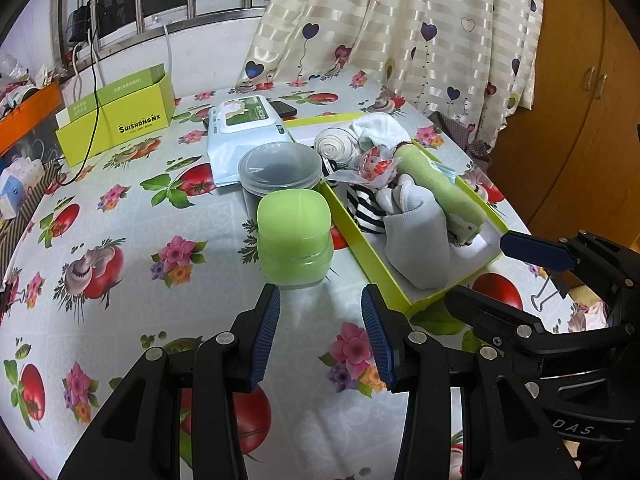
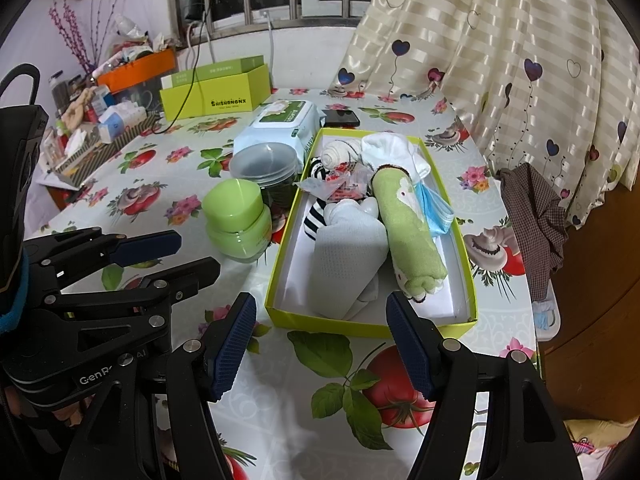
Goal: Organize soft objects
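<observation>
Both tools hang empty over the flower-and-tomato-print worktop [image 2: 132, 200], short of the shallow lime-green cardboard box [image 2: 280, 272]. The right hand-held gripper [image 2: 322, 344] has its jaws spread wide with nothing between them, and the left hand-held gripper [image 1: 320, 332] is likewise parted and empty.

The soft things already lie inside the box: a rolled green towel [image 2: 408, 224] along the 3 o'clock wall, a pale grey sock [image 2: 344, 256] beside it toward the centre, a black-and-white striped sock [image 2: 314, 210] at 9 o'clock, and a folded blue face mask [image 2: 438, 210] draped over the 3 o'clock rim.

The work looks nearly done. The mask probably wants tucking in: come down from above, pinch it at the fold and not by a loose ear loop, and avoid nudging the towel. A squat green plastic jar [image 2: 238, 220] stands just beside the box at 9 o'clock; keep the left tool clear of it.
</observation>
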Demonstrator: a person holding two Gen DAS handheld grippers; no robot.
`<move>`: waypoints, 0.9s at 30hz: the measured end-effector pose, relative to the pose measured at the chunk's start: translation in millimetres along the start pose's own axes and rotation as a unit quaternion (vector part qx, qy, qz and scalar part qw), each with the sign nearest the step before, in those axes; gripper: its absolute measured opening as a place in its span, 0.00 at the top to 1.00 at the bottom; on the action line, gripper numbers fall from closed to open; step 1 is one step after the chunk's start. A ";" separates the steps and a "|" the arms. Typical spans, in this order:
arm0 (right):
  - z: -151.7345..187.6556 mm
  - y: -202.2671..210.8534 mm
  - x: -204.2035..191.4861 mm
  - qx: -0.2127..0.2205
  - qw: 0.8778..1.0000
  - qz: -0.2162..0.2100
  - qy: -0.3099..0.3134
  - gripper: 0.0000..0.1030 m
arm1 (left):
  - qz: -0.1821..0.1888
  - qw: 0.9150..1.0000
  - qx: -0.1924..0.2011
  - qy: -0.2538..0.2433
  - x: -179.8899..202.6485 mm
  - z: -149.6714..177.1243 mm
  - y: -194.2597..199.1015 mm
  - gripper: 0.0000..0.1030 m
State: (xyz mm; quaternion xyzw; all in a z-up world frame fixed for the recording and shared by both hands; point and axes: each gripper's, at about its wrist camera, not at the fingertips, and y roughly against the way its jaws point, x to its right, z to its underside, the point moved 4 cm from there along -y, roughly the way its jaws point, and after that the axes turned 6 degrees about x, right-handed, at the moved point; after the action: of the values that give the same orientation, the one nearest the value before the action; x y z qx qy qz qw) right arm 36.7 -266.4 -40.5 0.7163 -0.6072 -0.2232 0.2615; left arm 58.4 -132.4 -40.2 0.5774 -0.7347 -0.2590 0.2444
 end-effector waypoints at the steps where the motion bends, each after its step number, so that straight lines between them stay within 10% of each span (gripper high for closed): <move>1: 0.1 0.3 0.2 0.000 1.000 0.000 0.000 0.34 | 0.000 1.000 0.000 0.000 0.1 -0.3 0.0 0.57; 27: -0.1 -0.7 -0.5 0.000 1.000 -0.001 -0.001 0.34 | -0.001 1.000 -0.003 0.005 -3.0 7.6 -0.7 0.57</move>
State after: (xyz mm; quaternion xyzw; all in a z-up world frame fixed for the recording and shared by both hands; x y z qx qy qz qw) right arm 37.3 -265.9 -40.9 0.7166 -0.6067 -0.2241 0.2611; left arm 54.5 -128.9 -46.6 0.5789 -0.7319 -0.2591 0.2492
